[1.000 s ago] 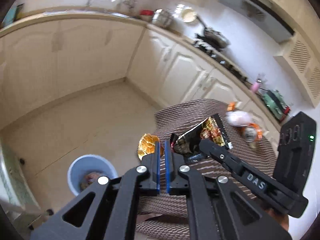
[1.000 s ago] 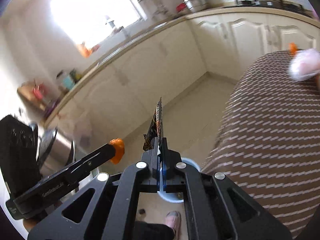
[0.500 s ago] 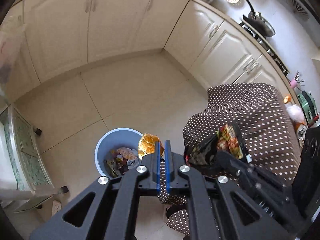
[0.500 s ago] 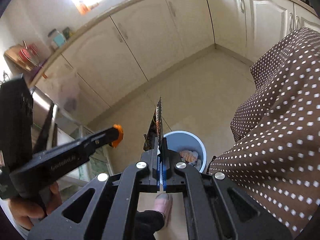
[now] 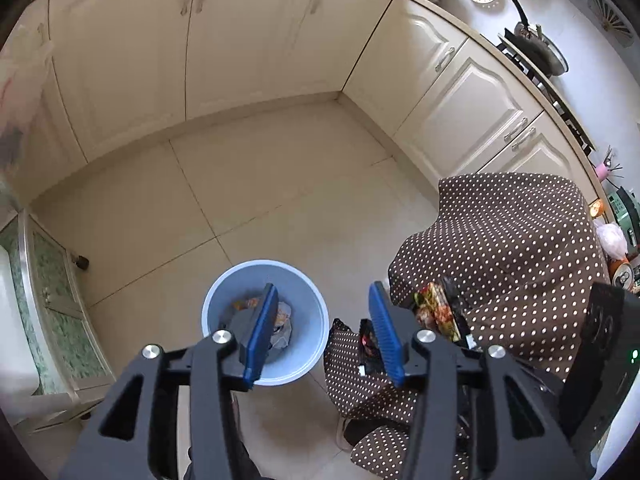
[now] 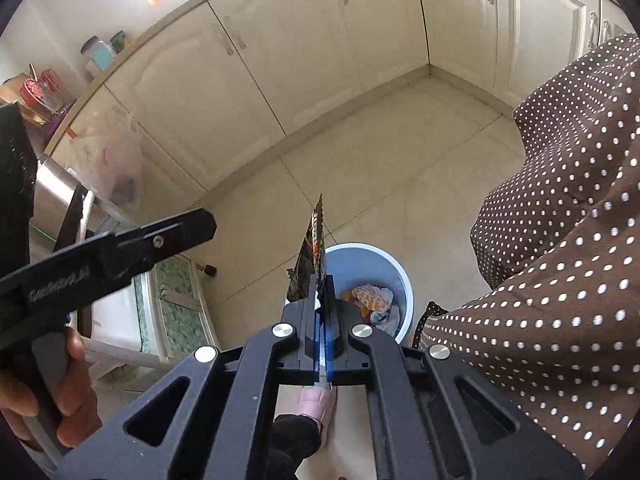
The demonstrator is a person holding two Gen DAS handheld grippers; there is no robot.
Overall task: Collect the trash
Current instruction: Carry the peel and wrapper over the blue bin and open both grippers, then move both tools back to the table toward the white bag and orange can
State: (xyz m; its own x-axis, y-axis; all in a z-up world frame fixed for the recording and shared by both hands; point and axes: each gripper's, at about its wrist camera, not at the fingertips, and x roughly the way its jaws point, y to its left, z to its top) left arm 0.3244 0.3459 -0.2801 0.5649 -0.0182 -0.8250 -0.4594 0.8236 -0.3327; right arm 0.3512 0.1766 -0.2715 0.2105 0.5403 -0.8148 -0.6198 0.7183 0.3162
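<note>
A light blue trash bin [image 5: 308, 320] stands on the tiled floor with several wrappers in it; it also shows in the right wrist view [image 6: 384, 268]. My left gripper [image 5: 324, 308] is open and empty above the bin. An orange wrapper [image 6: 370, 296] lies inside the bin. My right gripper [image 6: 319, 280] is shut on a dark snack wrapper [image 6: 314, 248], held upright above the bin's left rim. The same wrapper [image 5: 438, 312] shows in the left wrist view to the right of my left gripper.
A table with a brown dotted cloth [image 5: 520, 248] stands right of the bin, with a can [image 5: 622, 276] and a plastic bag [image 5: 612, 238] on it. Cream cabinets [image 5: 240, 40] line the walls. A glass-fronted low cabinet [image 5: 48, 300] stands at the left. A pink slipper [image 6: 316, 404] is below.
My left gripper has opened over the bin and the orange wrapper it held now lies in the bin. Both grippers have swung from the table down toward the bin.
</note>
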